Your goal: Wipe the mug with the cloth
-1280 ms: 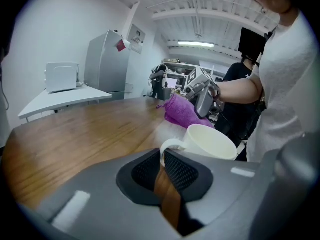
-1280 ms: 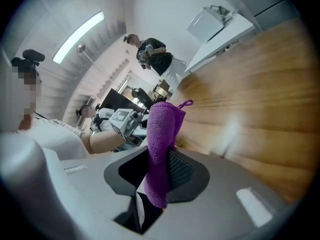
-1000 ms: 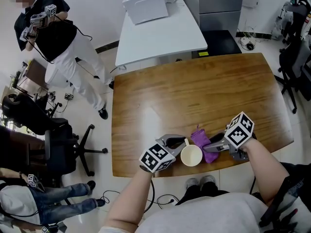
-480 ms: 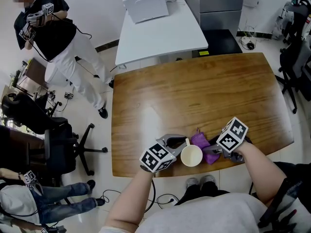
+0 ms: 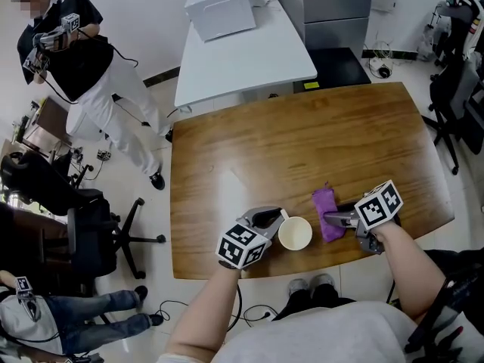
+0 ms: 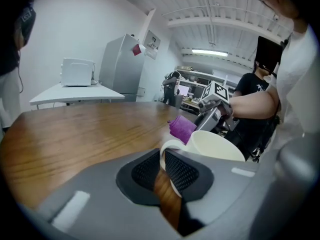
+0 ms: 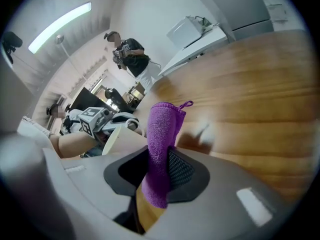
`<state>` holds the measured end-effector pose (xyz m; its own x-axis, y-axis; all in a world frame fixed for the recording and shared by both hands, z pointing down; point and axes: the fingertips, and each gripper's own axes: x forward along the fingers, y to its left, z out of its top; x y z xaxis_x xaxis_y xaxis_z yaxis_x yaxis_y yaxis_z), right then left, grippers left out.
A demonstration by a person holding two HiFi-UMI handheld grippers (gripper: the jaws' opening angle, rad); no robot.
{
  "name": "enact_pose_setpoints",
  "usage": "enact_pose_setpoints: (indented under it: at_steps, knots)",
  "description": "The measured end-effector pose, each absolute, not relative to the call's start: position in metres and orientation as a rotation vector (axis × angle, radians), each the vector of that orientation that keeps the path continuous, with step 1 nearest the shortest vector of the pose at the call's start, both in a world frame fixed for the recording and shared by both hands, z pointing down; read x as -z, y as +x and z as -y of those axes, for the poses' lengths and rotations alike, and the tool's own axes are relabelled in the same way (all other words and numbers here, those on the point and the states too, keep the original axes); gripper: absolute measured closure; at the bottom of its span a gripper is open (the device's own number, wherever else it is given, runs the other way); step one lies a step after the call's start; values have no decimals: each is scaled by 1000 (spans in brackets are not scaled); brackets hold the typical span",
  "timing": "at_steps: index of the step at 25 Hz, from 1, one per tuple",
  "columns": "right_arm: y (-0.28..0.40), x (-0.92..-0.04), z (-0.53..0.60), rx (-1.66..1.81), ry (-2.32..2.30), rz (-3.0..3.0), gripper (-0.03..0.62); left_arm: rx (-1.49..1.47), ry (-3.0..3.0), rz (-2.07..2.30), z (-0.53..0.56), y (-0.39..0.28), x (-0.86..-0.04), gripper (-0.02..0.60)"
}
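A cream mug stands near the front edge of the wooden table. My left gripper is shut on its handle, which sits between the pads; the mug body rises just beyond the jaws. To the right of the mug, and apart from it, is a purple cloth. My right gripper is shut on the cloth, which stands up between its jaws and hangs below them. In the right gripper view the mug shows at left behind the cloth.
A white table with a white appliance stands beyond the wooden one, next to a grey cabinet. Office chairs stand at left, and another is at right. A person with grippers stands at far left.
My right gripper has drawn the purple cloth away from the mug's rim to the right, leaving a gap. The left gripper and the mug have stayed put.
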<state>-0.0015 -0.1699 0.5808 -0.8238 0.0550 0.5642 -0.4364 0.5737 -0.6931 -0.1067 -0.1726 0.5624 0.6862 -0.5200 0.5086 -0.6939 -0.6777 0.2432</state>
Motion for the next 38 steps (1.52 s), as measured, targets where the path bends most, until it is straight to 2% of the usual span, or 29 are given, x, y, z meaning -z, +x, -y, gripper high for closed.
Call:
enact_pose_setpoints:
  at_steps: [2,5,12,20,24,27,31,38]
  knots:
    - [1,-580,172,-1241,334,2278,493,-536,2472,924,170,-111,-562,541]
    - [2,-584,172,-1282,362,2283,487,-511,2450,917,168,-121,-564,460]
    - [0,-587,168,-1283,403,2273,484,-504,2436,941,153,-137,-564,462]
    - [3,-560,154,-1312,454,2346,491,-254,2419,1050,129,-172,-526,517]
    - [14,-514,127,-1361,447,2458,493,-127,2424,1090,106,-172,-493,540]
    - [26,-475,105,-1377,454,2569,493,-21,2422,1126,84,-165,-464,583]
    - [47,-435,64,-1305,449,2720,493,24,2454,1156,43,-132,-437,598]
    - [126,-396,-56,-1088,463,2865,493,57,2475,1154,-71,-29,-404,598]
